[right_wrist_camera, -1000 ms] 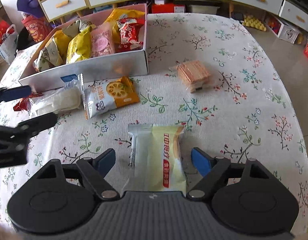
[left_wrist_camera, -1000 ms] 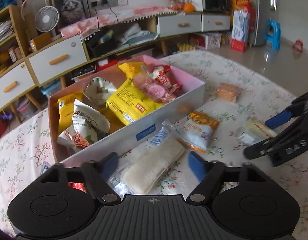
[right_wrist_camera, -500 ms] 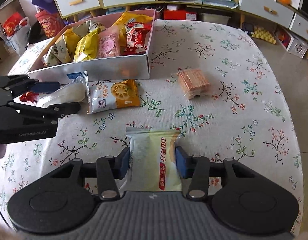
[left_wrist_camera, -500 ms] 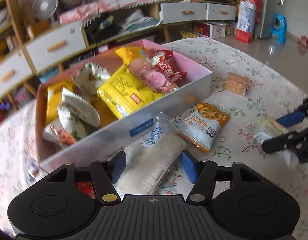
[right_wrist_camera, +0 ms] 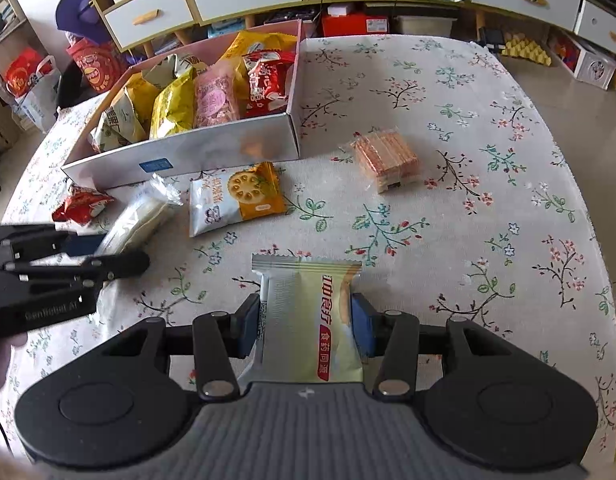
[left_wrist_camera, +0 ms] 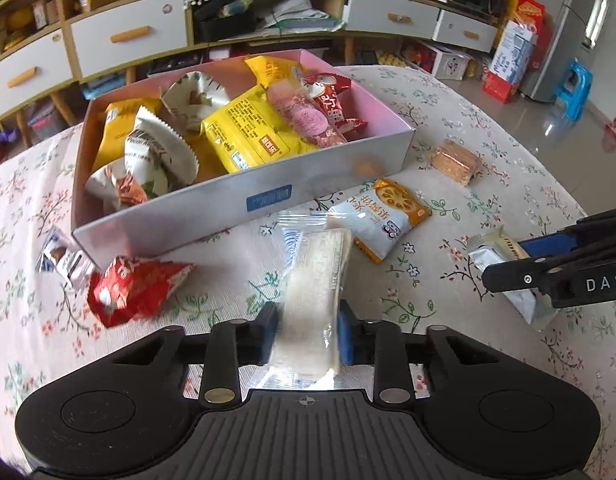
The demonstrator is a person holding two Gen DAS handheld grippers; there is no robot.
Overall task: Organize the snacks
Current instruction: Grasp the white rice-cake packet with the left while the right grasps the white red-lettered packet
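My left gripper (left_wrist_camera: 306,332) is shut on a clear-wrapped white rice cake pack (left_wrist_camera: 314,296), lifted a little off the table in front of the box. My right gripper (right_wrist_camera: 305,326) is shut on a pale yellow-green snack packet (right_wrist_camera: 312,320). The pink-lined snack box (left_wrist_camera: 332,178) holds several packets. An orange-and-white biscuit packet (left_wrist_camera: 382,218), a wafer pack (left_wrist_camera: 454,160), a red packet (left_wrist_camera: 135,290) and a small dark-and-white packet (left_wrist_camera: 63,258) lie on the flowered cloth. The box (right_wrist_camera: 211,152) and wafers (right_wrist_camera: 386,160) also show in the right wrist view.
The round table (right_wrist_camera: 488,208) has a floral cloth and its edge curves off at right. Low cabinets with drawers (left_wrist_camera: 127,40) stand behind the table. A blue stool (left_wrist_camera: 572,88) is on the floor at right.
Both grippers went from open to shut on their packets. The left gripper has lifted the rice cake pack and drawn back from the box, uncovering the red packet.
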